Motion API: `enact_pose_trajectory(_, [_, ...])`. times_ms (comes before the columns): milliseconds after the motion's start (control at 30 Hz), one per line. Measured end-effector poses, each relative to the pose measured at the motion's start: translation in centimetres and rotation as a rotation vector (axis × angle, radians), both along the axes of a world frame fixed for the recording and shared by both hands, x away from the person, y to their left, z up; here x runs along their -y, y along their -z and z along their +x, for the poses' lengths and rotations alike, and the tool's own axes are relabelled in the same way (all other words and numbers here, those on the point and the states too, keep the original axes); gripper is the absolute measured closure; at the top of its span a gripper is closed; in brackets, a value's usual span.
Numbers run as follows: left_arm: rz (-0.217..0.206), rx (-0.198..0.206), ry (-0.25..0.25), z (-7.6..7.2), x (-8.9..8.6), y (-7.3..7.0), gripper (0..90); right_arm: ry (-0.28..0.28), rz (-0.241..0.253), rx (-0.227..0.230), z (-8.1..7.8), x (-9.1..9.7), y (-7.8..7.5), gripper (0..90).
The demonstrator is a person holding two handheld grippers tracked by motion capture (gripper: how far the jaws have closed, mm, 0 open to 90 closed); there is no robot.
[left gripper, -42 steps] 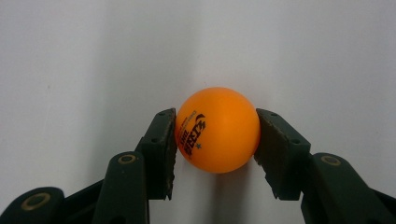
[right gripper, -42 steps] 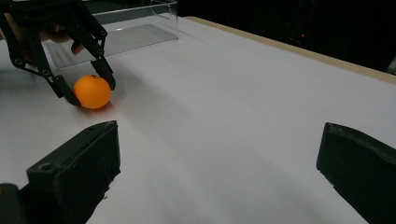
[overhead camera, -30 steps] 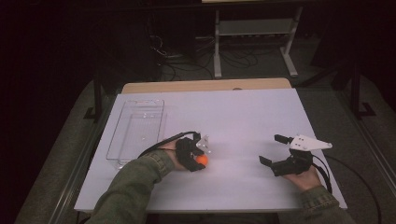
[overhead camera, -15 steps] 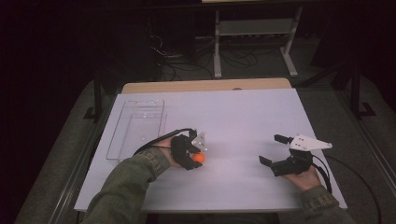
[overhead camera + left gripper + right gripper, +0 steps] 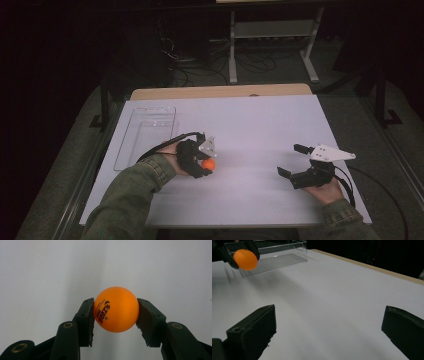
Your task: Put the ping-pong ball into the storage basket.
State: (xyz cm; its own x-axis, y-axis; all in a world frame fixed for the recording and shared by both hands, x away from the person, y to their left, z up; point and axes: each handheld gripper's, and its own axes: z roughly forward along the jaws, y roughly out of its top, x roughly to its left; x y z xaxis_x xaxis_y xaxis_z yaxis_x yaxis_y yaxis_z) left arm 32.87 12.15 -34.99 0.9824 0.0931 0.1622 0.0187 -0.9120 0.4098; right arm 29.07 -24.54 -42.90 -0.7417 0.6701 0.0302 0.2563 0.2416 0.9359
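An orange ping-pong ball (image 5: 116,309) with dark print sits clamped between the two black pads of my left gripper (image 5: 115,315), held clear above the white table. From above, the ball (image 5: 208,164) shows at the tip of the left gripper (image 5: 206,167), just left of the table's middle. The right gripper view catches the same ball (image 5: 245,259) at its upper left. My right gripper (image 5: 292,160) rests low over the table's right part, jaws wide apart with nothing between them (image 5: 328,332).
A clear plastic tray (image 5: 146,135) lies along the table's left side, seen too as a transparent box (image 5: 287,253) behind the ball. The white table (image 5: 260,115) ends in a wooden edge at the back. A metal stand (image 5: 272,35) and cables lie beyond.
My left hand has lifted the ball and drifted a little leftward. The right gripper has stayed put.
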Motion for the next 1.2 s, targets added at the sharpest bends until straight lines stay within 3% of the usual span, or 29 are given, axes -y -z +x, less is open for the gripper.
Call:
enact_pose_trajectory(467, [0.014, 0.017, -0.010, -0.4, -1.2, -1.6, 50.4, 0.002, -0.002, 0.002, 0.0, 0.0, 0.0, 0.0])
enact_pose_trajectory(1200, [-0.019, 0.070, -0.045, -0.6, -3.5, -4.5, 50.4, 0.005, -0.003, 0.000, 0.0, 0.0, 0.0, 0.0])
